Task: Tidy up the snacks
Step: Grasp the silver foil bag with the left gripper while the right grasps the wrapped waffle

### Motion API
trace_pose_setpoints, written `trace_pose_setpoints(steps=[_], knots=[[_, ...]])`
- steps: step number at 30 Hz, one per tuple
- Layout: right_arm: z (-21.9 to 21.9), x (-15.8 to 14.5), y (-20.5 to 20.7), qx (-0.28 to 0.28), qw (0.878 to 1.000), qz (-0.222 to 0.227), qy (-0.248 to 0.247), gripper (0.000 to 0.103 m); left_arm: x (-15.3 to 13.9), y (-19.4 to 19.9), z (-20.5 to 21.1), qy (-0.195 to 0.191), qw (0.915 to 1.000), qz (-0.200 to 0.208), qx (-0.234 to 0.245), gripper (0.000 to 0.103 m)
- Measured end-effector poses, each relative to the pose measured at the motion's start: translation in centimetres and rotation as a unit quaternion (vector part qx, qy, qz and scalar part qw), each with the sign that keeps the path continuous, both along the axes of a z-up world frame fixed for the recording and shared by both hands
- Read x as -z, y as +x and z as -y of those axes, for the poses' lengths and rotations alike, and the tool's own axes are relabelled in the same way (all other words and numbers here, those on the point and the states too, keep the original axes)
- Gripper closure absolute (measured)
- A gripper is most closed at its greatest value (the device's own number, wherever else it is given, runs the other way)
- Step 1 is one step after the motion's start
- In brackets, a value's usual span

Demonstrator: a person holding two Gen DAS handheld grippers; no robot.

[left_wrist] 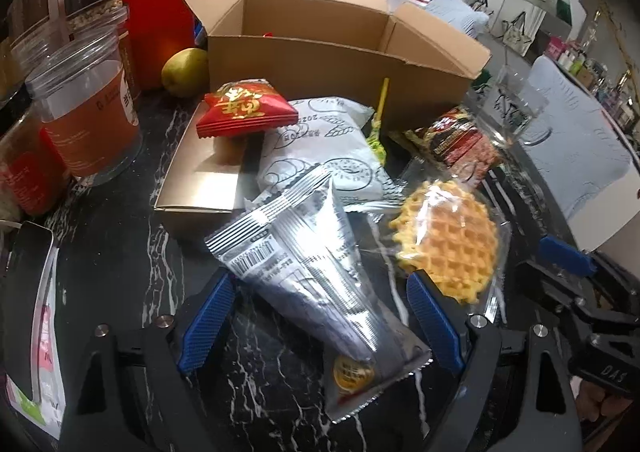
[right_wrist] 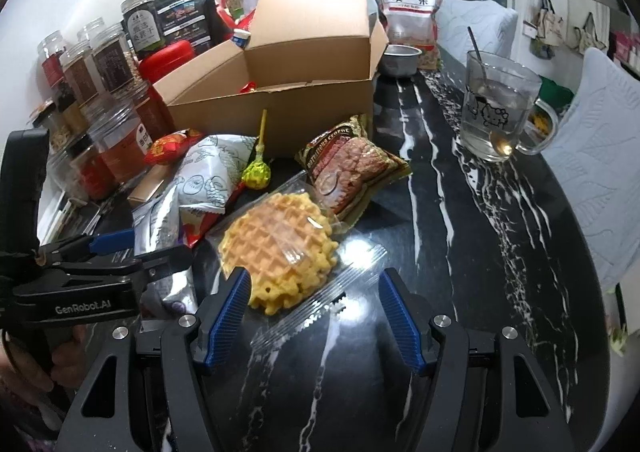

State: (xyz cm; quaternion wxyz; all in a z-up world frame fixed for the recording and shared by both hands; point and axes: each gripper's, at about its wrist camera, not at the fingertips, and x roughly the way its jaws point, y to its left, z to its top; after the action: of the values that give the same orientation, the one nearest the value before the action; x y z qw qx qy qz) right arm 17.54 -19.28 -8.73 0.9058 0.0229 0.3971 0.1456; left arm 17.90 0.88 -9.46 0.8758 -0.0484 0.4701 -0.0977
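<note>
On the black marble table, the left gripper spreads wide around a silver foil packet, the right gripper wide beside a clear-wrapped golden waffle.

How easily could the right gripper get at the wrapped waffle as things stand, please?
Probably easily: the right gripper is open, the waffle lies just ahead of its fingers, nothing on top of it.

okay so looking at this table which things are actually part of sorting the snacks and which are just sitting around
Part of the job:
- open brown cardboard box
- clear-wrapped round yellow waffle
- long silver foil packet
- white printed bread bag
- red and gold sachet
- green-wrapped lollipop

Just lying about:
- glass cartoon mug with spoon
- plastic jars
- green pear
</note>
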Motion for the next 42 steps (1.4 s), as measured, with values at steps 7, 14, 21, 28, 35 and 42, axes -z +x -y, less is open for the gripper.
trace_pose_setpoints(steps=[7, 14, 21, 28, 35, 42], knots=[[-0.3, 0.1, 1.1, -0.026, 1.0, 0.001, 0.003, 0.008, 1.0, 0.7, 0.4, -0.002, 0.9999, -0.012, 0.009, 0.021], [-0.7, 0.4, 2.5, -0.051, 0.999, 0.0, 0.001, 0.0, 0.5, 0.2, 0.9, 0.026, 0.9988, 0.012, 0.04, 0.056], [-2.1, 0.6, 3.9, -0.085, 0.996, 0.001, -0.028, 0.0, -0.3, -0.6, 0.3, 0.051, 0.9966, 0.022, 0.061, 0.058], [-4.5, 1.2, 4.8, -0.137, 0.989, -0.003, -0.057, 0.0, 0.8, -0.5, -1.0, 0.037, 0.9977, -0.007, 0.057, 0.058], [-5.3, 1.5, 5.8, -0.154, 0.985, -0.023, -0.07, 0.0, 0.7, -0.5, -0.9, 0.049, 0.9974, 0.004, 0.053, 0.058], [-5.7, 2.0, 6.0, -0.165, 0.983, -0.047, -0.065, 0.0, 1.0, 0.1, -0.8, 0.034, 0.9983, 0.017, 0.044, 0.058]])
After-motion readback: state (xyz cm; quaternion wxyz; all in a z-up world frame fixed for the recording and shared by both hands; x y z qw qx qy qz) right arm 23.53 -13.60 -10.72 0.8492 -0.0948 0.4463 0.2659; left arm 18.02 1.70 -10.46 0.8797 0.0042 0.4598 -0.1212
